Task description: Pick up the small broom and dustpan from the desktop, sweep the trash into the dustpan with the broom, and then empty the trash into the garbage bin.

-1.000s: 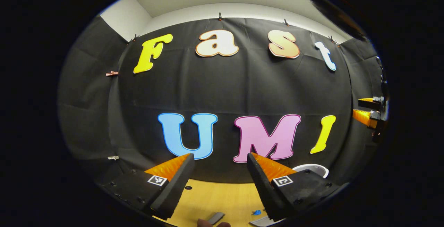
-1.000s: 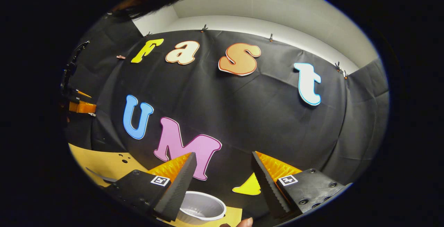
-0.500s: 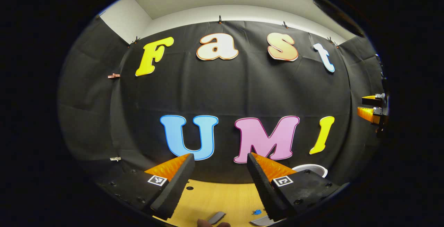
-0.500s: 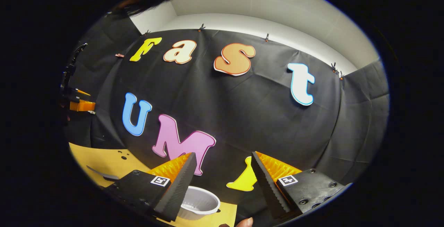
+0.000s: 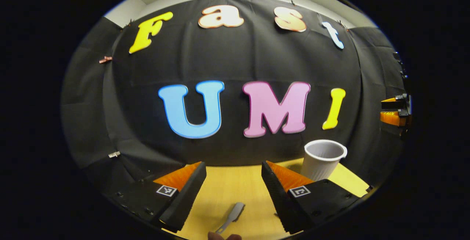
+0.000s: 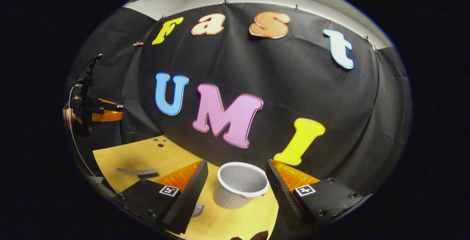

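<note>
Approach stage: both grippers open above the desktop.
We hold the left gripper (image 5: pixel 233 175) and right gripper (image 6: pixel 237 174) spread and empty; a grey handle (image 5: pixel 232 216), probably the broom's, lies below, the white bin (image 6: pixel 240 185) beyond. Next we descend to grasp.

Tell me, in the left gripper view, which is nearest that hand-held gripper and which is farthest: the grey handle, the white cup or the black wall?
From the left hand-held gripper:
1. Grey handle: lying on the desktop, just ahead between the open fingers.
2. White cup: standing upright farther back on the right.
3. Black wall: behind the desktop's far edge, farthest.
</note>
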The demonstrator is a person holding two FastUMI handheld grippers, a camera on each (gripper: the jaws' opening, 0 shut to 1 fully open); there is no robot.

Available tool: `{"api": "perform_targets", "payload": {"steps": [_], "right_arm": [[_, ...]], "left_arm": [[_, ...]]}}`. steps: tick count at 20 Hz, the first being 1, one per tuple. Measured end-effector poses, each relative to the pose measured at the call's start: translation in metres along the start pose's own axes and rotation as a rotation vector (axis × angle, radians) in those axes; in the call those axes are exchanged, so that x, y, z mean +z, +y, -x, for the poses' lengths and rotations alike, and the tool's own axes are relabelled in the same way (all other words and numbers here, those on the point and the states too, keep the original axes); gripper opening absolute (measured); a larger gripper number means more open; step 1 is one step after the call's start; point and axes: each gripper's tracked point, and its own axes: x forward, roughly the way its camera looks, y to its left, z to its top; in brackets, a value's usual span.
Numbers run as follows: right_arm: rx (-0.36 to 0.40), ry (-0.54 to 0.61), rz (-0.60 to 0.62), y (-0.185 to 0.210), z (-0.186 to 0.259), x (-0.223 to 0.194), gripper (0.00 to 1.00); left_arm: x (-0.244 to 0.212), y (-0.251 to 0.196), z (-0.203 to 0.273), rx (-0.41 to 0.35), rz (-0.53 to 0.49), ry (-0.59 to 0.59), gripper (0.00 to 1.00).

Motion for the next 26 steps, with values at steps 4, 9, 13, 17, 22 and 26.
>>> {"api": "perform_targets", "payload": {"steps": [4,9,13,17,22,26], "right_arm": [[0.052,0.177,-0.085,0.061,-0.001,-0.07,0.98],[0.092,0.356,-0.11,0.127,-0.004,-0.149,0.97],[0.111,0.522,-0.133,0.155,-0.001,-0.218,0.97],[0.105,0.672,-0.143,0.166,-0.009,-0.286,0.97],[0.097,0.858,-0.198,0.174,-0.022,-0.35,0.97],[0.131,0.985,-0.177,0.186,-0.034,-0.39,0.98]], "left_arm": [[-0.08,0.004,-0.02,-0.095,-0.027,0.164,0.95],[-0.171,0.003,-0.035,-0.196,-0.045,0.372,0.95],[-0.241,0.006,-0.044,-0.252,-0.072,0.562,0.95],[-0.301,0.008,-0.063,-0.285,-0.074,0.719,0.95],[-0.349,0.011,-0.094,-0.301,-0.095,0.834,0.95],[-0.374,0.019,-0.108,-0.3,-0.128,0.927,0.95]]}}
